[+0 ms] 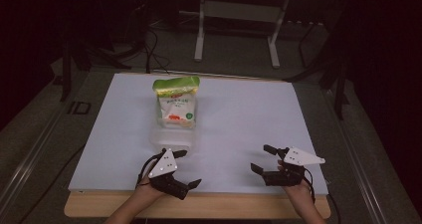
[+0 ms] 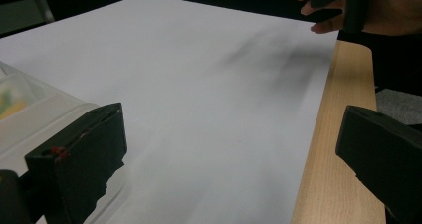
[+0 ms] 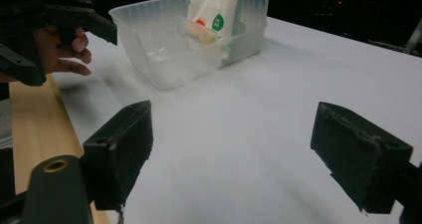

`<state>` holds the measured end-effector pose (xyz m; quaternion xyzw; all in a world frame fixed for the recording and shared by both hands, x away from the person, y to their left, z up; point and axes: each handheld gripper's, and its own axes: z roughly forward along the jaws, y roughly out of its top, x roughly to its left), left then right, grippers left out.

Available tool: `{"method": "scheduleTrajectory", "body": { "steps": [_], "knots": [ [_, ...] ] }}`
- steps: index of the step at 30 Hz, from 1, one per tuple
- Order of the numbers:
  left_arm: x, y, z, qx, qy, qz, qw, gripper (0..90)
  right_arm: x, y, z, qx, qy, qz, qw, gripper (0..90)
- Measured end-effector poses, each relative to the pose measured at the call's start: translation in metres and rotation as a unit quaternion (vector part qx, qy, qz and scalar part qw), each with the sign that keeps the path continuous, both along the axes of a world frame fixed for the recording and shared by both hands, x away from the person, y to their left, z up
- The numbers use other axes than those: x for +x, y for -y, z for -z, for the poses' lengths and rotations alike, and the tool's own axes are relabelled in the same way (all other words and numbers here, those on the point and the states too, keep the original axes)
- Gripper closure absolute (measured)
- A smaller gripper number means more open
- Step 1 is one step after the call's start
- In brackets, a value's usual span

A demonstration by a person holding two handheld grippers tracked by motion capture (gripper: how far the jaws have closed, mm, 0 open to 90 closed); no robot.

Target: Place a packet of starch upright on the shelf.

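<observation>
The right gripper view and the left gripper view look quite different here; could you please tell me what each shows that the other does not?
The right gripper view alone shows the pouch standing in the clear plastic bin, with the left gripper held open beside it. The left gripper view alone shows the person's right hand at the table's far corner, and just a corner of the bin. Both share the white table sheet and the wooden table edge, seen between open black jaws.
</observation>
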<state>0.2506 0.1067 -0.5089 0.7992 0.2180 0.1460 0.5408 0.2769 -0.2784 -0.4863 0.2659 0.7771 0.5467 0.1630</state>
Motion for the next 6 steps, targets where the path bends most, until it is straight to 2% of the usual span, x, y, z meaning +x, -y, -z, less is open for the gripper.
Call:
{"method": "scheduleTrajectory", "body": {
  "steps": [6],
  "knots": [
    [0.0003,0.0003,0.0013,0.000,-0.001,-0.001,1.0000,0.0,0.0010,-0.0004,0.0016,-0.006,0.000,0.002,1.0000,16.7]
  ]
}}
